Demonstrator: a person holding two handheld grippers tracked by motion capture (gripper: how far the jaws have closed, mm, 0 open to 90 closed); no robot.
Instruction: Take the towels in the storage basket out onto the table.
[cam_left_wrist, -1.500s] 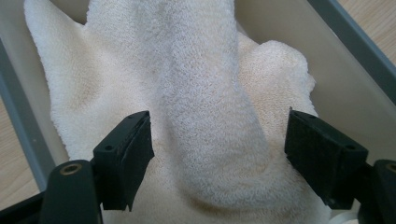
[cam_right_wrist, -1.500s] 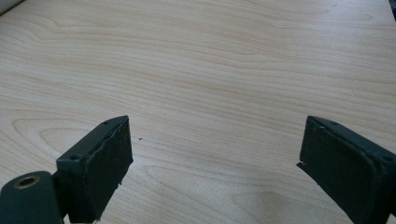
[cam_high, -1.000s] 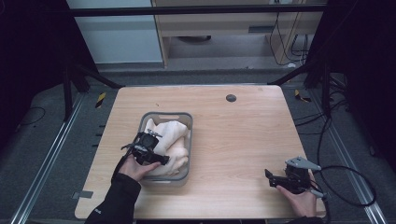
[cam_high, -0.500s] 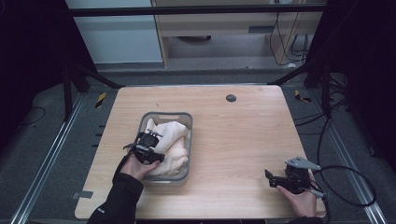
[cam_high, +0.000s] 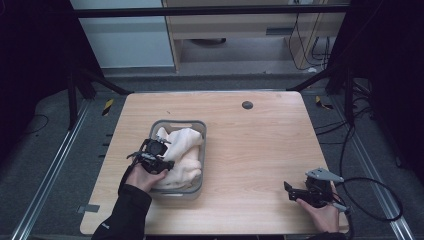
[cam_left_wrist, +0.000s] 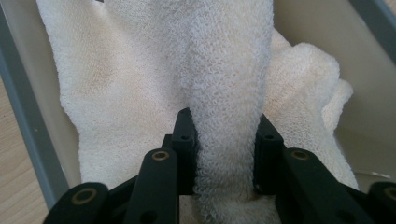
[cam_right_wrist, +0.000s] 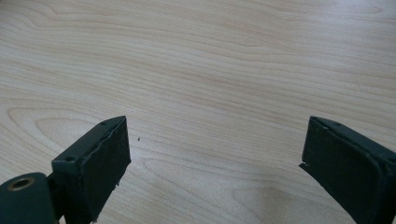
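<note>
Left claw (cam_left_wrist: 225, 144) pinches towel (cam_left_wrist: 224, 70) — inside basket (cam_high: 172, 123).

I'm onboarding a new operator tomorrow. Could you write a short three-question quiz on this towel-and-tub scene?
1. True or false: the left gripper has its jaws closed on a fold of the cream towel.
2. What does the towel lie in?
A. a grey tub
B. a wicker basket
C. a cardboard box
3. What lies beneath the right gripper?

Key
1. True; the jaws have just closed, and the fold is pinched between them.
2. A, the grey tub.
3. Bare wooden table; its jaws stand wide apart, holding nothing.
</note>
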